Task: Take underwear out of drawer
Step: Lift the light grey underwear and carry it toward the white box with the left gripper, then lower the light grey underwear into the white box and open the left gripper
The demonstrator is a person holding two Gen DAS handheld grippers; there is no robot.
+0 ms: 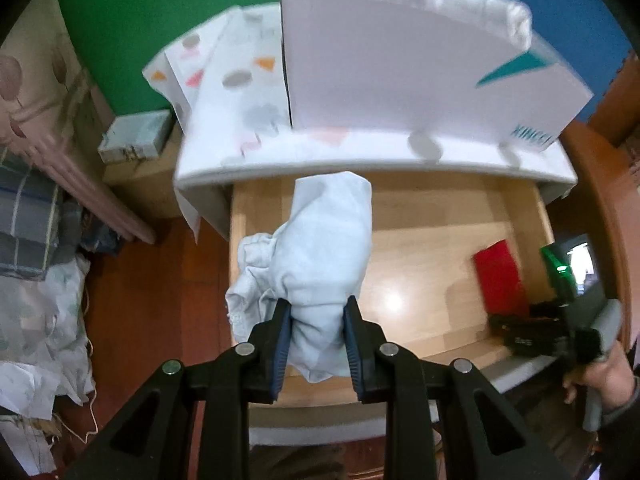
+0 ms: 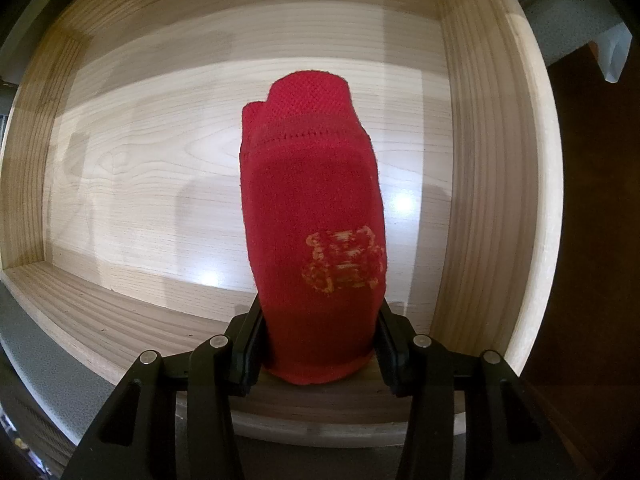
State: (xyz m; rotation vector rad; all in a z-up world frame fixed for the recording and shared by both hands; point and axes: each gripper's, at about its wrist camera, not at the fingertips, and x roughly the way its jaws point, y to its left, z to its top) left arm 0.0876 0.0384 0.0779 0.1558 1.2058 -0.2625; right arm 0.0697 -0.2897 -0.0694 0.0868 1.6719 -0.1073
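Left wrist view has the left gripper (image 1: 317, 340) with its jaws closed on a pale blue-white garment (image 1: 320, 248), which stands up from the jaws with its long axis running straight ahead of them, already lifted over the front-left part of the open wooden drawer (image 1: 440, 208). Off to the right of it, the red garment (image 1: 500, 280) lies near the drawer's right wall, with the right gripper (image 1: 532, 326) reaching in at its near end. Right wrist view shows the right gripper (image 2: 318, 344) pinching that folded red garment (image 2: 312, 220) by its near end, its long axis pointing away along the fingers toward the drawer's back wall; whether it has left the drawer floor cannot be told. Two garments are visible, one per gripper, and no other clothing shows on the drawer floor. Judged from this, the red piece mainly needs a lift up and back over the drawer's front edge
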